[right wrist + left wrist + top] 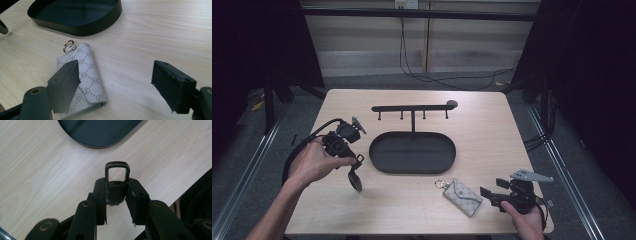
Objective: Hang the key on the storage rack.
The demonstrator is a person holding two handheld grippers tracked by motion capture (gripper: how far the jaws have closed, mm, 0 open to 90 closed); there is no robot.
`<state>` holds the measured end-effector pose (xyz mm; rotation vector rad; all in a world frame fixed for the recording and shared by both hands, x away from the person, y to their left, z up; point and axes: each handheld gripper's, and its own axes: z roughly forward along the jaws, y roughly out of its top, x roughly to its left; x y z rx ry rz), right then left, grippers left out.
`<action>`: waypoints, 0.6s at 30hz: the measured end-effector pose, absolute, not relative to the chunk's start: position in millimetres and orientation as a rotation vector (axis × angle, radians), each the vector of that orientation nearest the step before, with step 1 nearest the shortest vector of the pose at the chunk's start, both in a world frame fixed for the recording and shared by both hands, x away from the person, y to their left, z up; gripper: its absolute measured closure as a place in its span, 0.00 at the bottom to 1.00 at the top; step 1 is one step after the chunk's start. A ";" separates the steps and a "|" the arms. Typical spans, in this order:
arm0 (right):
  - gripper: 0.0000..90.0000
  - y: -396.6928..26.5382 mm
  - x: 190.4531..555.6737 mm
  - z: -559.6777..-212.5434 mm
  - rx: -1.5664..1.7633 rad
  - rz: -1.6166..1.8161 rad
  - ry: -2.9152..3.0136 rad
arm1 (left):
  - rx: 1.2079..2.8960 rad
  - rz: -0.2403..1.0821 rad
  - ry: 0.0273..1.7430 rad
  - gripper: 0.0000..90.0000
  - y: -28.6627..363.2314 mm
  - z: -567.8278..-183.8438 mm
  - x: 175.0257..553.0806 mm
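Pale wood-grain laminate covers the rectangular table (492, 125), and near its middle sits a black oval metal tray (384, 162) with a thin post rising from its far rim to a horizontal bar (412, 107) carrying four small hooks. On the person's left, the left hand (314, 162) holds the left gripper (357, 161) just beside the tray's left end, angled down toward the tabletop. Its jaws are clamped on a small black key fob (116, 188), whose squared loop (117, 171) sticks out past the fingertips in the left gripper view; a dark strap or ring (355, 181) hangs below it in the high view, and I cannot tell whether it touches the table. A black cable (297, 150) curves from this gripper around the wrist.

Near the front right of the table lies a grey monogram-patterned fabric key pouch (463, 196) with a pointed flap and a small metal ring (68, 45) at its tray-side corner, flat on the wood, near the tray but apart from it. The right gripper (488, 193), held in the right hand (526, 222), sits just beside the pouch with its jaws spread wide and nothing between them. In the right gripper view one finger (64, 85) overlaps the pouch's edge, the other (172, 85) stands well off over bare wood
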<state>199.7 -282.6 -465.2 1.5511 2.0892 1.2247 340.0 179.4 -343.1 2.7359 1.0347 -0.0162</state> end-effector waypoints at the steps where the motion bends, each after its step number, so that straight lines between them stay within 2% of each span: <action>1: 0.24 -282.6 199.7 -465.2 1.551 1.225 2.089 | 2.748 -0.029 1.023 0.79 179.0 -341.8 341.0; 8: 0.21 -283.4 198.5 -464.4 1.542 1.238 2.084 | 2.698 -0.025 1.077 0.79 180.5 -333.9 347.9; 18: 0.21 -282.8 199.3 -464.8 1.555 1.227 2.083 | 2.717 -0.018 1.086 0.79 169.3 -331.6 358.0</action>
